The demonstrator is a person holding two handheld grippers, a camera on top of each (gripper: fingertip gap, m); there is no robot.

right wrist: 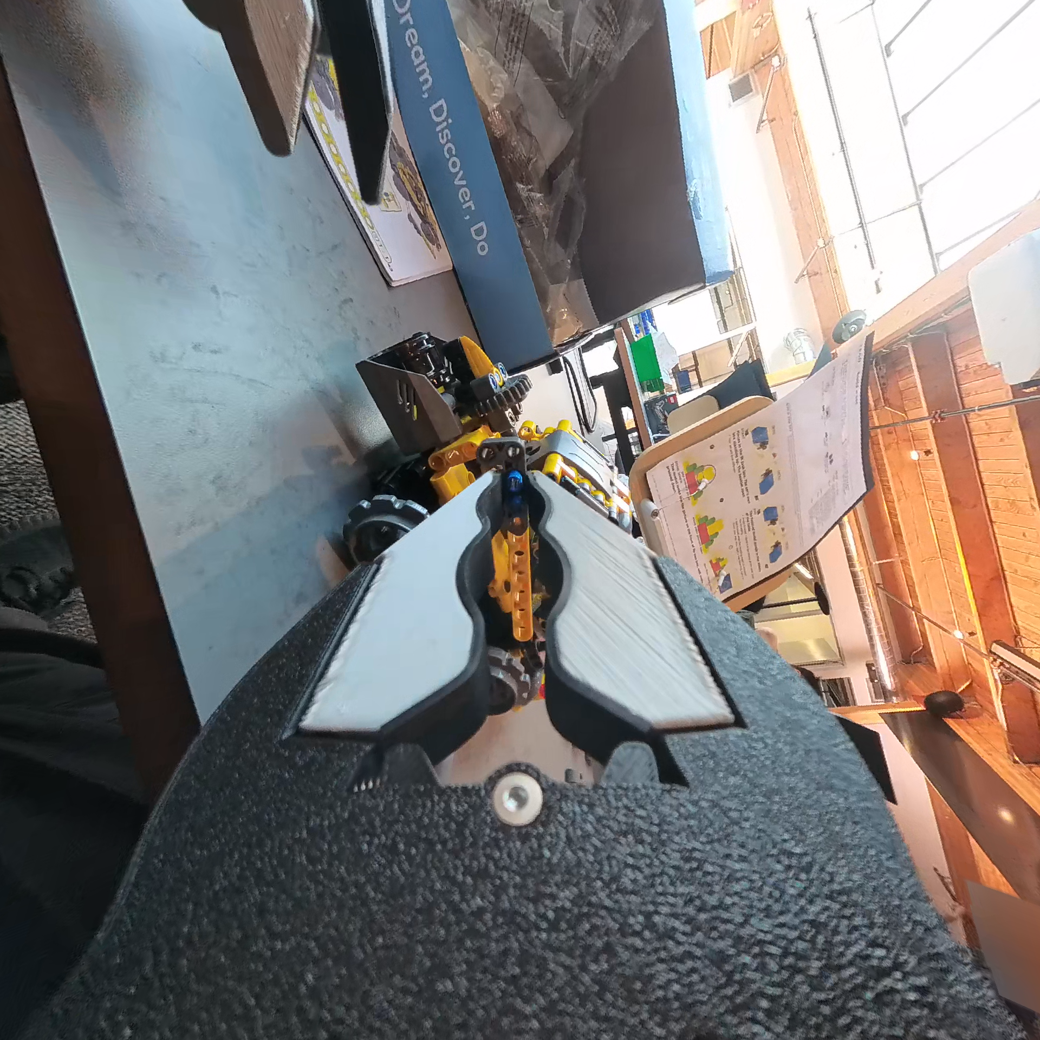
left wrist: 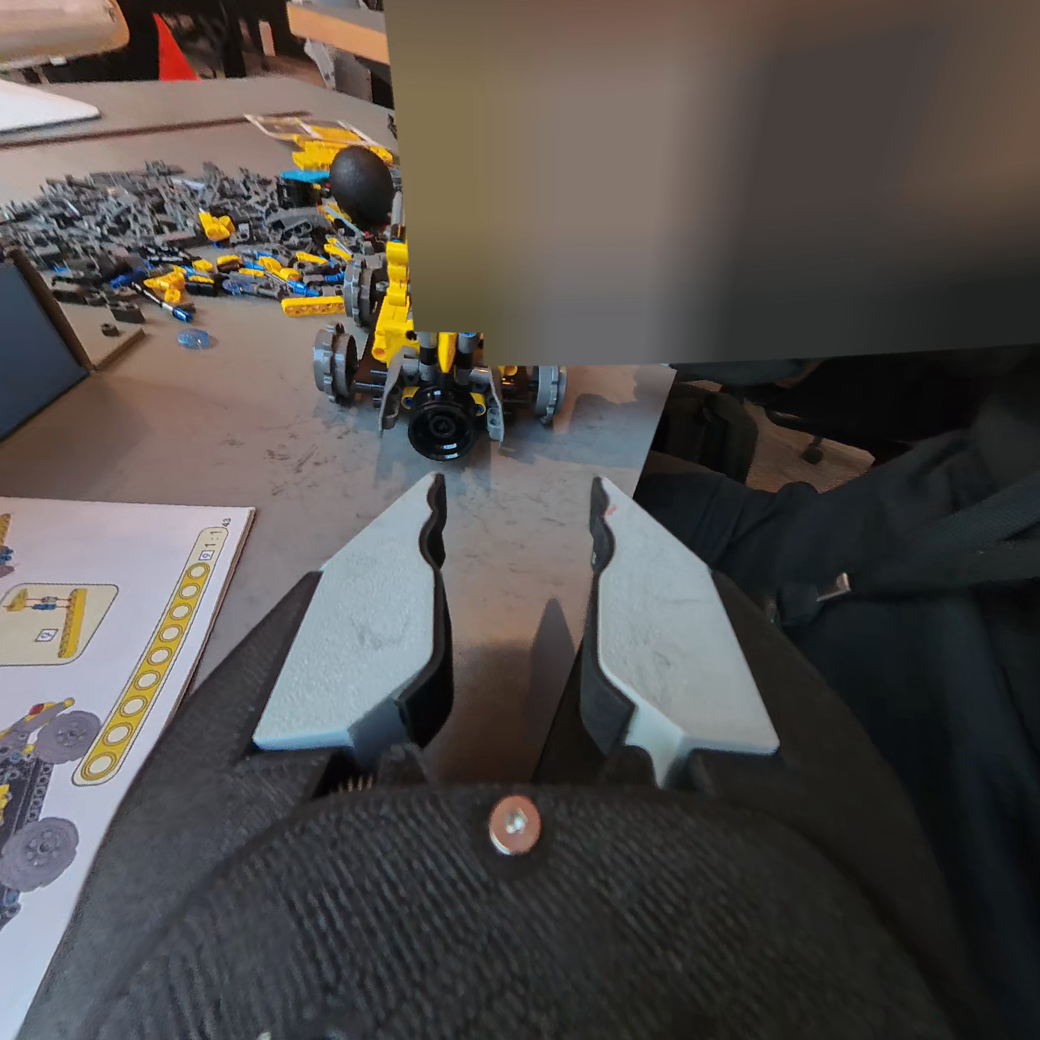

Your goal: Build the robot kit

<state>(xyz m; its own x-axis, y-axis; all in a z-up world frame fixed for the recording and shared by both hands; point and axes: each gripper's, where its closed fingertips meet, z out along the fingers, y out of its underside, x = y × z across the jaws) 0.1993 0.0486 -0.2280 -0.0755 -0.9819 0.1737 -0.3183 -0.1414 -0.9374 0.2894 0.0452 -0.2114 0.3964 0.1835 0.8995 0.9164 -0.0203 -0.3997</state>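
A partly built yellow-and-black brick vehicle point(left wrist: 427, 360) stands near the surface's point(left wrist: 185, 427) right edge. A heap of loose grey, yellow and blue pieces point(left wrist: 169, 242) spreads toward its far left. An open instruction booklet point(left wrist: 112, 647) lies at the near left edge, beside a blue cardboard box point(right wrist: 478, 185).

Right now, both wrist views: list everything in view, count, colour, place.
toy vehicle: one, yellow, black and grey, part-built, on the table ahead of the left gripper
loose parts: a heap, mostly grey and black with yellow and blue, far left of the table
instruction booklet: one, white, open, left of the left gripper
box: one, blue, open, clear bags inside, beside the vehicle
printed sheet: one, white, on a chair back beyond the table
table: one, grey
left gripper: open, empty, just short of the vehicle
right gripper: shut on a yellow beam of the vehicle
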